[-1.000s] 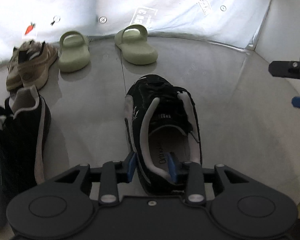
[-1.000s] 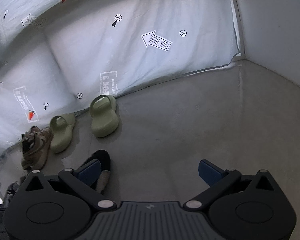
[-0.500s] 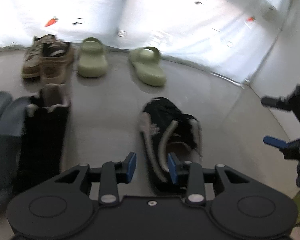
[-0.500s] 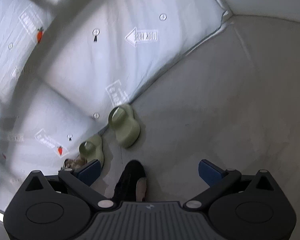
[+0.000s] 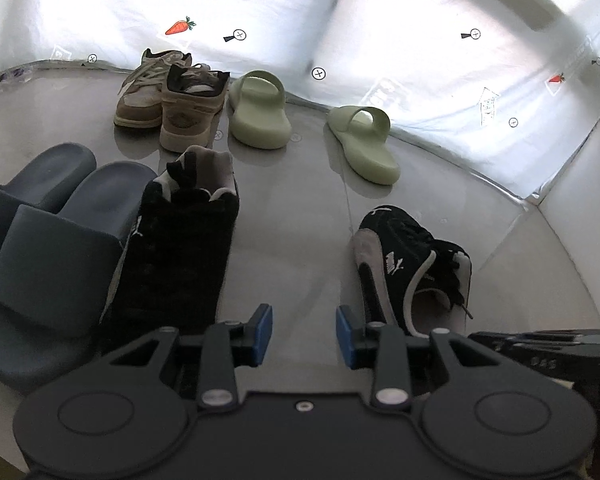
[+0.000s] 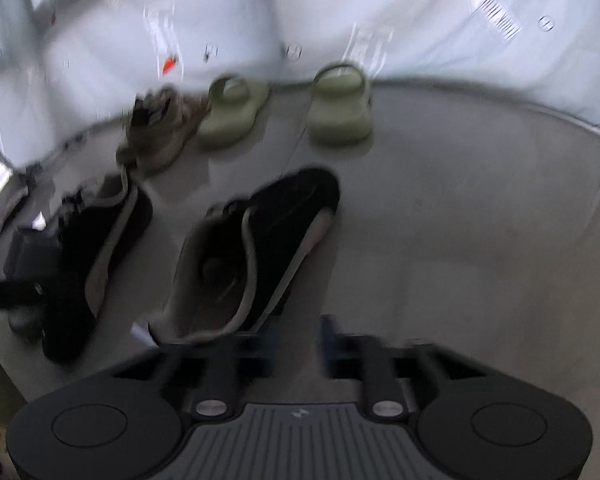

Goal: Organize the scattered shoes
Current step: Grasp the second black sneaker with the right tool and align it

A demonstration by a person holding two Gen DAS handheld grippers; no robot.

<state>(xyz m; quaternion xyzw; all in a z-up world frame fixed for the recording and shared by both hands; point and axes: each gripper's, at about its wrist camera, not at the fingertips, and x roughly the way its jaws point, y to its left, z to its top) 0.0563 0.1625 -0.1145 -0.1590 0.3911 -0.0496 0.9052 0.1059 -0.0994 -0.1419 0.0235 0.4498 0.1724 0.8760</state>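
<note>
In the left wrist view my left gripper (image 5: 303,334) is open and empty above the grey floor. A black sneaker (image 5: 414,268) lies tilted to its right. Its mate (image 5: 176,256) stands to the left, beside a pair of blue slides (image 5: 40,240). Tan sneakers (image 5: 172,96) and two green slides (image 5: 258,110) (image 5: 364,140) are at the back. In the blurred right wrist view my right gripper (image 6: 296,346) sits just behind the heel of the tilted black sneaker (image 6: 260,248), its jaws narrowed with nothing between them. The other black sneaker (image 6: 96,248) is to the left.
A white printed sheet (image 5: 340,12) lines the back wall and a white wall (image 5: 592,184) closes the right side. The right gripper's body (image 5: 548,356) shows at the left view's lower right. The floor (image 6: 480,220) stretches grey to the right.
My left gripper let go of the black sneaker and pulled back to the left. My right gripper swung down toward that sneaker's heel and its jaws narrowed from wide open.
</note>
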